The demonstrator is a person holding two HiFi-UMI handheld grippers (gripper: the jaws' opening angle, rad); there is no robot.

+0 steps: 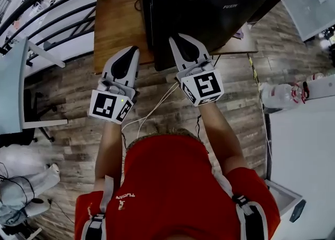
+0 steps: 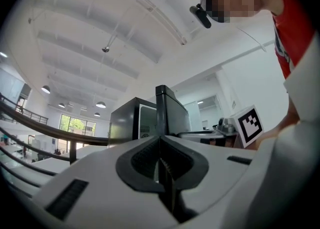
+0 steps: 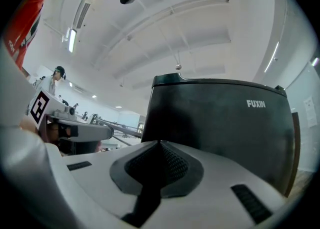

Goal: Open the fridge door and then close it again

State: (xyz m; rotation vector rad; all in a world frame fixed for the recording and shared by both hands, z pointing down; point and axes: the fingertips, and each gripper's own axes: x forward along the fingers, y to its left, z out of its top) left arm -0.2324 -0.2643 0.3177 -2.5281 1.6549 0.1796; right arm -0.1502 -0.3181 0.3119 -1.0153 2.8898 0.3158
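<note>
Fridge (image 1: 209, 3) stands on the wooden table (image 1: 118, 24) with its door (image 3: 220, 128) partly open, and we keep both tongs clenched empty, left gripper (image 1: 130, 51) beside the door's edge, right gripper (image 1: 177, 40) close before its front.

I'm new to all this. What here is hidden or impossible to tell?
- Inside of the fridge: left gripper view shows only a pale sliver; the edge of the fridge door and the left claw cover the rest.
- Whether the right claw touches the door: head view, its tip merges with the dark panel.
- Door's lower part: right gripper view, the claw's body covers it.
- Label on the bottle: head view, too small.
</note>
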